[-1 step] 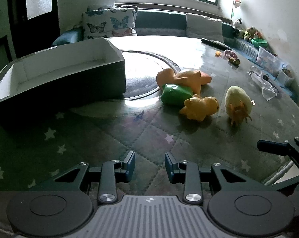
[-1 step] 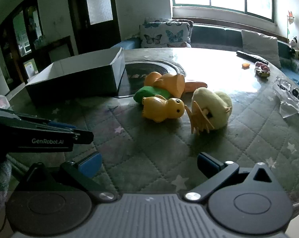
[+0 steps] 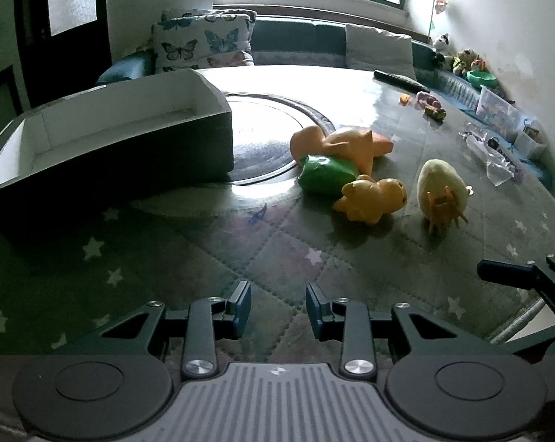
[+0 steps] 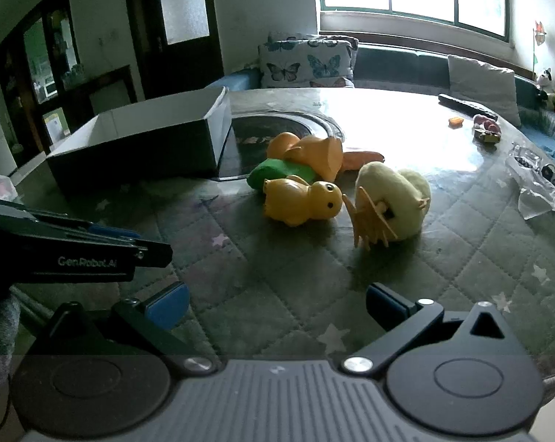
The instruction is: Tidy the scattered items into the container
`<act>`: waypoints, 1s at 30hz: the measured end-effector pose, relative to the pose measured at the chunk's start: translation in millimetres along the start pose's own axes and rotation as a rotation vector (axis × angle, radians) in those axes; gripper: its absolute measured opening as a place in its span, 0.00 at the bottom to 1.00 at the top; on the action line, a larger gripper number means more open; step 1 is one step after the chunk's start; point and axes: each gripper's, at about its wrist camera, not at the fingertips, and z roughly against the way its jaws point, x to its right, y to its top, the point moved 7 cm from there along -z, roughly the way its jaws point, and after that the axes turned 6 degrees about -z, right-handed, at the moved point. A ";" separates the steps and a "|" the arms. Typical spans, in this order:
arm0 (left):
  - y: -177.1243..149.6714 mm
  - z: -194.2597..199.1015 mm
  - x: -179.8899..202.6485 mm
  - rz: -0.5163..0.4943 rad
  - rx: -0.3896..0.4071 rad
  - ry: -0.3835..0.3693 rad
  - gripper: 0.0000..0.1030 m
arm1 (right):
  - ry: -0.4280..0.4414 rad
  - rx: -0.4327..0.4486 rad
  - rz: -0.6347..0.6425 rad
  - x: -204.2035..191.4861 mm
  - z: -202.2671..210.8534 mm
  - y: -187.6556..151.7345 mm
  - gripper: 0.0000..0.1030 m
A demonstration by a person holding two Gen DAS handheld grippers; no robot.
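nothing seems to have moved.

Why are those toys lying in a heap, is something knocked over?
Yes: the pale plush chick lies tipped over, orange feet toward the camera, and the yellow rubber duck lies on its side against a green toy. The box beside them holds nothing visible.
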 end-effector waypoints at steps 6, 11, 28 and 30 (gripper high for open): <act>-3.0 1.4 -1.2 0.010 -0.013 -0.016 0.34 | -0.022 -0.035 -0.006 4.1 -4.6 -4.0 1.00; -4.1 -0.6 1.2 0.006 -0.028 0.003 0.34 | -0.046 -0.040 0.001 2.4 -3.8 -4.9 1.00; -7.0 -6.9 -1.1 0.025 -0.072 0.010 0.34 | -0.057 -0.069 0.010 2.7 -11.6 -6.5 1.00; -7.3 -8.2 -1.6 0.027 -0.077 0.010 0.35 | -0.058 -0.072 0.010 2.8 -12.6 -6.7 1.00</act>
